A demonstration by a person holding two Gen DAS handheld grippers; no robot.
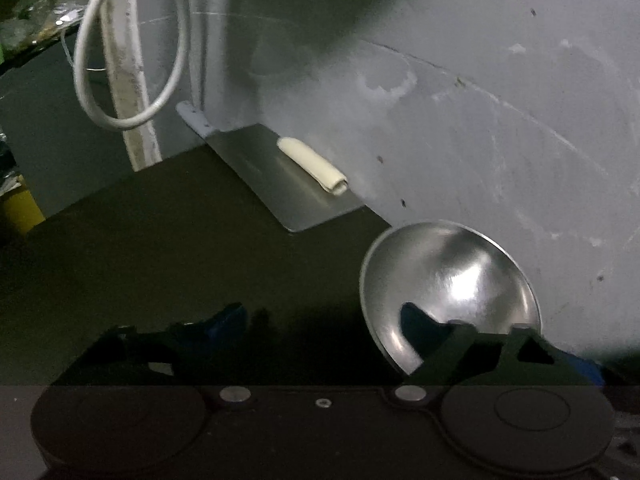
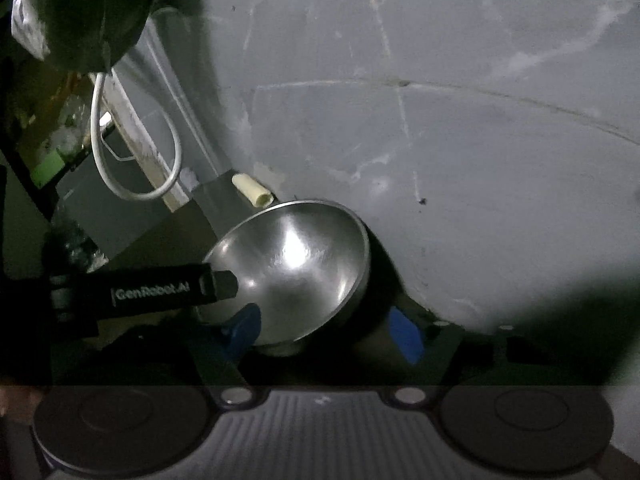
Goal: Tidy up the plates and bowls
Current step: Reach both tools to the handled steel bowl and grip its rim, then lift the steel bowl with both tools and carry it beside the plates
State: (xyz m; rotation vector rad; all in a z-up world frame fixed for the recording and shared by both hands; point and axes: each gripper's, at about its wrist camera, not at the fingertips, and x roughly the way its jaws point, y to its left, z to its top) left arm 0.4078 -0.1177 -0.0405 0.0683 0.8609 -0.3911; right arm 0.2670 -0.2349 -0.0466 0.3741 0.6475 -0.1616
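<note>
Steel bowl point(image 2: 292, 272) sits tilted on the dark desk point(image 1: 168, 248), right against the grey wall point(image 2: 440, 120). Right tongs point(image 2: 324, 330) are spread apart with the blue fingers point(image 2: 406, 334) either side of the bowl's near rim (can't tell if they touch it). Left tongs point(image 1: 328, 324) are wide apart too, one finger over the bowl's edge. Behind the bowl, a flat metal plate point(image 1: 280, 176) with a cream roll point(image 1: 314, 166) on it.

A cream roll point(image 1: 312, 165) lies on a flat steel sheet point(image 1: 256, 168), white cable point(image 1: 132, 60) looped nearby.
</note>
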